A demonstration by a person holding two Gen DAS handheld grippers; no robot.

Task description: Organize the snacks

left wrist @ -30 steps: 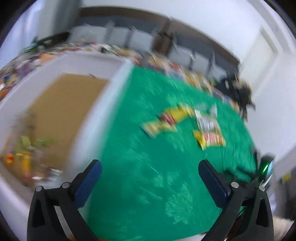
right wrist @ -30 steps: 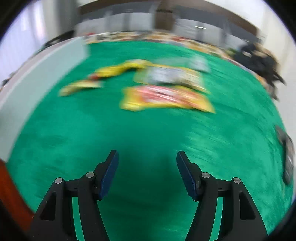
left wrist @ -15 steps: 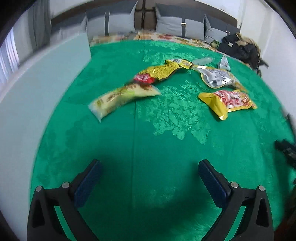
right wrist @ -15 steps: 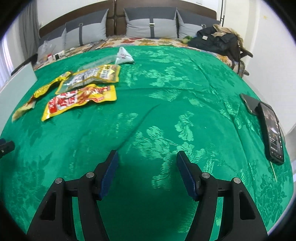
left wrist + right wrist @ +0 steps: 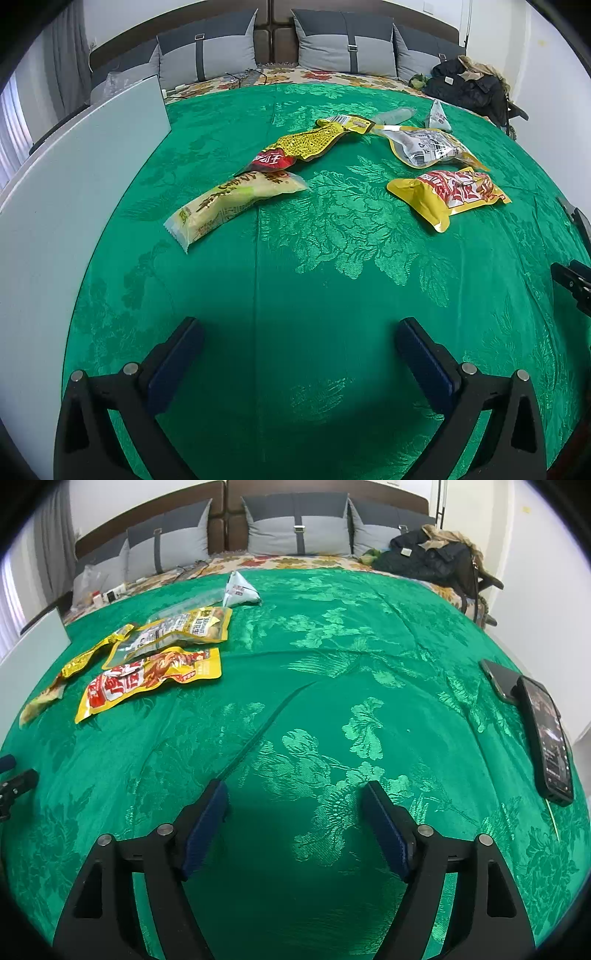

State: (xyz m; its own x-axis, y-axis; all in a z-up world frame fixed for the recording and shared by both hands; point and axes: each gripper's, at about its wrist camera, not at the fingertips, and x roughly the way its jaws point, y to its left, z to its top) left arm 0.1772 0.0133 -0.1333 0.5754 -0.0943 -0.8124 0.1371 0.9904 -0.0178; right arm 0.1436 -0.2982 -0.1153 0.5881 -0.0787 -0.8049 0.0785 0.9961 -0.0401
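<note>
Several snack packs lie on a green bedspread (image 5: 295,258). In the left wrist view a pale yellow pack (image 5: 232,206) is nearest, with a yellow-and-red pack (image 5: 303,146) behind it, a silver pouch (image 5: 428,146) and a yellow pouch with red print (image 5: 450,194) to the right, and a small triangular packet (image 5: 439,116) at the back. My left gripper (image 5: 299,332) hangs open over bare cloth, well short of the packs. My right gripper (image 5: 295,794) is empty and its jaws are opening; the yellow pouch with red print (image 5: 147,679) and the silver pouch (image 5: 177,631) lie far to its left.
A white box wall (image 5: 85,192) runs along the left edge of the bed. Two phones (image 5: 546,738) lie on the right side of the cloth. Grey pillows (image 5: 347,46) and a dark jacket (image 5: 465,88) sit at the headboard end.
The left wrist view swung away from the white box and its cardboard floor, down toward the snack packs, then held still. The right wrist view swung right, and the right jaws stand slightly wider.
</note>
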